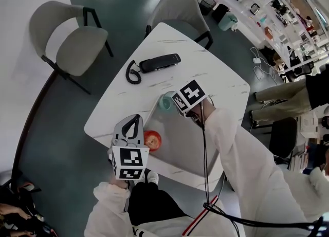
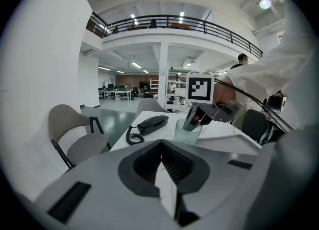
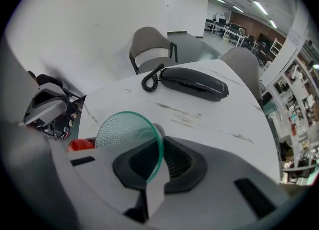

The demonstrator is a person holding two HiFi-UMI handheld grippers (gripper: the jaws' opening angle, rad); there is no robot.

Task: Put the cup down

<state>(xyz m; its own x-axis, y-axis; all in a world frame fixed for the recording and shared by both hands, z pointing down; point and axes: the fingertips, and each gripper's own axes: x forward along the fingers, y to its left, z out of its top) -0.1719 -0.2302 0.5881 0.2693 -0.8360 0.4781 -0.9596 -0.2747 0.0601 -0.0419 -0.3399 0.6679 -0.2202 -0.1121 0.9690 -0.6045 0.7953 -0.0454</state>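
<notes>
Left tongs (image 2: 162,144) nearest, at the tabletop's (image 1: 123,102) 6 o'clock edge, pinched narrow with nothing between them; they look idle. Just at their 3 o'clock sits a round red-orange thing (image 1: 152,139), touching nothing that I can see. Further in, near the tabletop's middle, the right tongs (image 3: 158,146) point steeply down and are clamped on the wall of the teal cup (image 3: 127,136), one pad inside the rim and one outside. The cup is at the 11 o'clock corner of a grey sheet or tray (image 1: 185,143); which of the two, can't tell. Beyond, at 11 o'clock from the cup, is a black corded phone (image 1: 159,62), then two grey chairs (image 1: 72,38) past the far edge. Step, as I read it: the lowering end of the put-down, cup low but not released. Next move needs the base flat on the surface, then the tongs opened and lifted straight up so the rim isn't dragged over. Views: the left gripper view shows the cup upright from the side, but its base is cut off by the tongs' body, so contact is not confirmed. The right gripper view alone shows the rim between the pads. In the head view the marker cube covers the grip, but it gives the layout.
</notes>
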